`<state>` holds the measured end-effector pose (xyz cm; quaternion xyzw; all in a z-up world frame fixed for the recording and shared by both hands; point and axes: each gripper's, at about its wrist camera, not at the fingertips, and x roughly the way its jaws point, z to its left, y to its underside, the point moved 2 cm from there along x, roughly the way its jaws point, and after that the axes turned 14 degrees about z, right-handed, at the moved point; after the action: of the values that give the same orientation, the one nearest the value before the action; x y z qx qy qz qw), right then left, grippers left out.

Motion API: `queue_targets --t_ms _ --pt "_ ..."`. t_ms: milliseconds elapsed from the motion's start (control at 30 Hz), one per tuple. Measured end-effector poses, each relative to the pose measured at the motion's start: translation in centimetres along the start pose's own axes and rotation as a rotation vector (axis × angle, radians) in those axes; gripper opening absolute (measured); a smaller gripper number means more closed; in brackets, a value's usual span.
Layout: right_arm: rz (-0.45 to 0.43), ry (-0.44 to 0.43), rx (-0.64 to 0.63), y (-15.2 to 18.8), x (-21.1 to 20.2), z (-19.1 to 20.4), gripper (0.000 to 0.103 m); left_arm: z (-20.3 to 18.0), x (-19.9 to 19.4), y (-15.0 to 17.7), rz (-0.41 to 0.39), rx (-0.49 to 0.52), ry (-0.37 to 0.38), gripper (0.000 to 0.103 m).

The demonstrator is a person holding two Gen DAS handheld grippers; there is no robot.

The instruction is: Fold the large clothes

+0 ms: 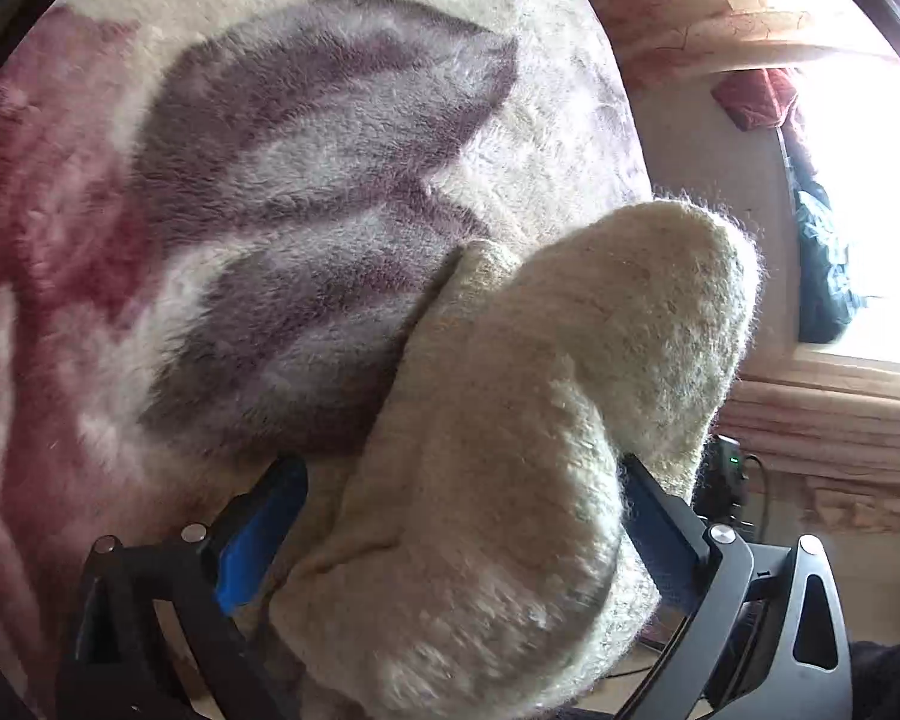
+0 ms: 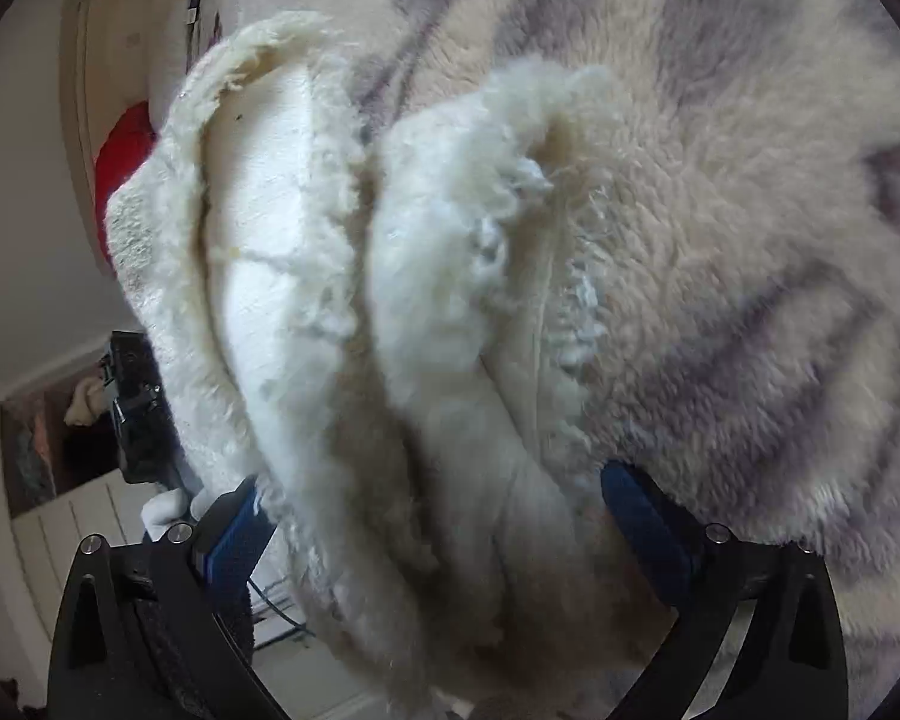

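A thick cream woolly garment (image 1: 540, 390) lies bunched on a plush blanket (image 1: 300, 180) printed with grey and pink leaves. In the left wrist view a rounded fold of it bulges up between the jaws of my left gripper (image 1: 459, 465), which stand wide apart; the blue pads (image 1: 258, 534) do not squeeze it. In the right wrist view the garment's fleecy lining and edges (image 2: 450, 300) hang in folds between the widely spread jaws of my right gripper (image 2: 432, 477). The cloth is loose there too. The same blanket (image 2: 750, 240) fills the right side of that view.
A bright window (image 1: 870, 180) with dark clothes (image 1: 822, 276) hanging beside it is at the right. A black device with a green light (image 1: 729, 468) sits behind the garment. In the right wrist view, a white-gloved hand (image 2: 168, 510), black gear (image 2: 138, 414) and a red item (image 2: 123, 144) are at the left.
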<state>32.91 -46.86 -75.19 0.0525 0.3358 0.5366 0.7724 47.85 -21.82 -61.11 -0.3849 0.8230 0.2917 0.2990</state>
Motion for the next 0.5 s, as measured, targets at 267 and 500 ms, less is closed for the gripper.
queue_targets --t_ms 267,500 --pt "0.130 -0.186 -0.088 -4.1 3.1 3.4 0.092 2.1 -0.1 2.8 -0.092 -0.066 0.165 0.101" --pt "0.222 -0.083 -0.172 -7.3 1.8 5.7 0.074 2.6 -0.8 4.3 -0.232 -0.084 0.225 0.080"
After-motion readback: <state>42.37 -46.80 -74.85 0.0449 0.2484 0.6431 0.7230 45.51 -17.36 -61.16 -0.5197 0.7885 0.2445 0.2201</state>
